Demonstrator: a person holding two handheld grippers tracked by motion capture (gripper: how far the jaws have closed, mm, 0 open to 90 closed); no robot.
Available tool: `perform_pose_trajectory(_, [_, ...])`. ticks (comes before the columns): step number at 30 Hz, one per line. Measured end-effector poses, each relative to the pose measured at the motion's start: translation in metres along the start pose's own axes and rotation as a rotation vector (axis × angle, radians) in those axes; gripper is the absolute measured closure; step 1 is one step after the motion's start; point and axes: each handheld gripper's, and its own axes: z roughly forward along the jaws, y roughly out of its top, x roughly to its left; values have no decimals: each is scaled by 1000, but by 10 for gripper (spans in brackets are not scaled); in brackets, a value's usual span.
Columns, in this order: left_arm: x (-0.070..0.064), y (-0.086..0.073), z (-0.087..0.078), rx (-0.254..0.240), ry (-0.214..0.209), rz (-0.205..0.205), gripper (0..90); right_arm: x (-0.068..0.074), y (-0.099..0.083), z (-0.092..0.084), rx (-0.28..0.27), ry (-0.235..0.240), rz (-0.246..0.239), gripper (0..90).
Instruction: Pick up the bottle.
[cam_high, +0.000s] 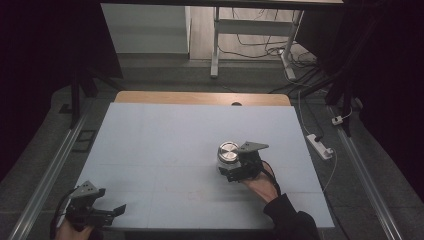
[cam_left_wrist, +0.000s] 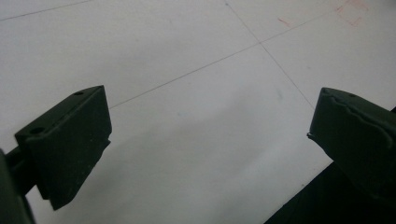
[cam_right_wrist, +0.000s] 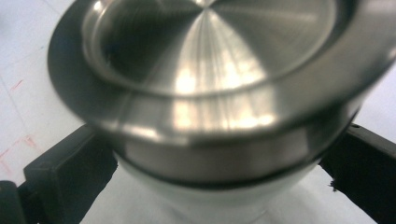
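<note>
While the left gripper (cam_high: 112, 212) hovers at the near left corner of the white table (cam_high: 165, 135) with its jaws spread wide over bare surface, the right gripper (cam_high: 226, 167) sits right of the table's middle, its jaws clamped on either side of a jar (cam_high: 228, 155). That jar stands upright on the table, its brushed metal lid (cam_right_wrist: 210, 60) on top.
</note>
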Motion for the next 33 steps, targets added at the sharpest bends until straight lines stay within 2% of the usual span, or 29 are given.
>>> perform_pose_trajectory(5, [0,0,0,0,-1,1,0,-1,2,4,6,-4,-8,0])
perform_pose_trajectory(7, [0,0,0,0,-1,0,0,0,3,6,26,-20,1,0])
perform_pose_trajectory(12, [0,0,0,0,-2,0,0,-1,4,8,28,-24,12,6])
perform_pose_trajectory(17, [0,0,0,0,-2,0,0,2,5,8,-2,-6,-22,119])
perform_pose_trajectory(18, [0,0,0,0,-2,0,0,2,5,8,-2,-6,-22,119])
perform_pose_trajectory(21, [0,0,0,-1,-2,1,0,6,6,6,2,-37,-78,138])
perform_pose_trajectory(33, [0,0,-1,-4,-6,2,0,7,6,4,-5,-39,-110,143])
